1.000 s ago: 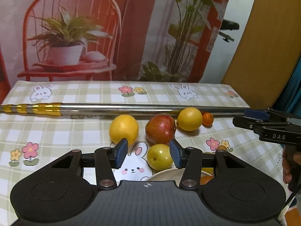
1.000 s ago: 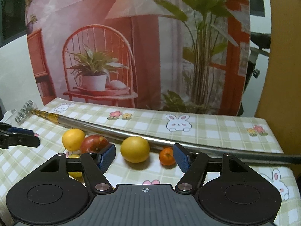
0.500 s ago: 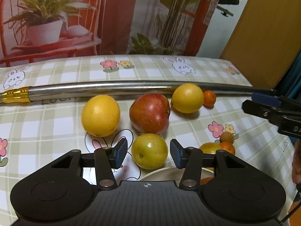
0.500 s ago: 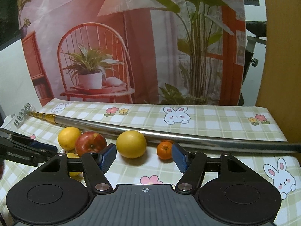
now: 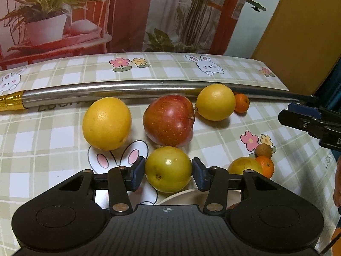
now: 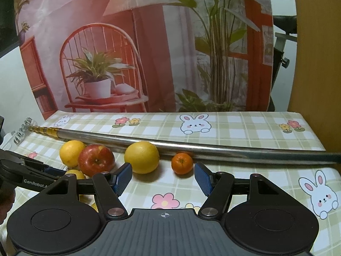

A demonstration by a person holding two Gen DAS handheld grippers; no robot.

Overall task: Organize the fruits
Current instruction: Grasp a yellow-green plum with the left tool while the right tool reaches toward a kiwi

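Note:
In the left wrist view my left gripper has its blue pads on both sides of a yellow-green round fruit, touching it on the table. Beyond it lie a red apple, a yellow orange, a lemon-yellow fruit and a small tangerine. A white plate rim shows under the gripper. My right gripper is open and empty, just short of the yellow fruit and the tangerine.
A long steel pole with a gold end lies across the table behind the fruit. More small fruit sits right of the plate. The right gripper's fingers show at the right edge. The table's far edge meets a printed backdrop.
My left gripper moved forward and down until the yellow-green fruit sat between its pads, and the jaws narrowed onto it. My right gripper drifted slightly forward, still open.

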